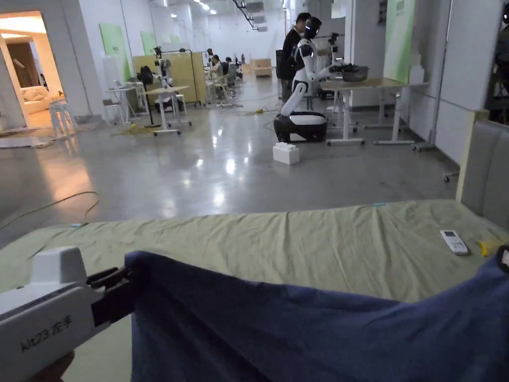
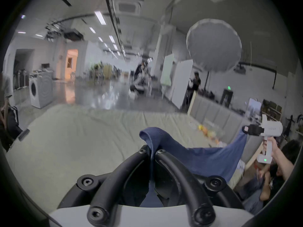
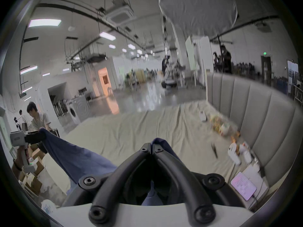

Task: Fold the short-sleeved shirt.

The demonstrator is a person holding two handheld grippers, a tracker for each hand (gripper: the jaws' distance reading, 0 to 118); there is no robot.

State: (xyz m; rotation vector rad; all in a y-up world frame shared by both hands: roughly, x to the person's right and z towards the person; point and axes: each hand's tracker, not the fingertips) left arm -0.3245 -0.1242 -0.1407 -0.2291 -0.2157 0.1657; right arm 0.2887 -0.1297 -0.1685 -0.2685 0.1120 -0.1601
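A dark blue short-sleeved shirt [image 1: 308, 328] hangs stretched in the air above the near side of a bed with a pale green sheet [image 1: 308, 238]. My left gripper [image 1: 124, 283] is shut on the shirt's left corner; in the left gripper view the blue cloth [image 2: 205, 158] runs up between its two closed jaws [image 2: 152, 151]. My right gripper [image 3: 151, 147] is shut on the other corner [image 3: 78, 156], at the right edge of the head view [image 1: 503, 258]. The shirt sags between the two grips, and its lower part is out of frame.
A white remote [image 1: 454, 241] and a yellow item [image 1: 488, 246] lie on the sheet near the grey padded headboard [image 1: 489, 174]. Several small items and a pink sheet [image 3: 243, 185] sit along the headboard. Beyond the bed a humanoid robot [image 1: 304, 84] and a person stand at a table.
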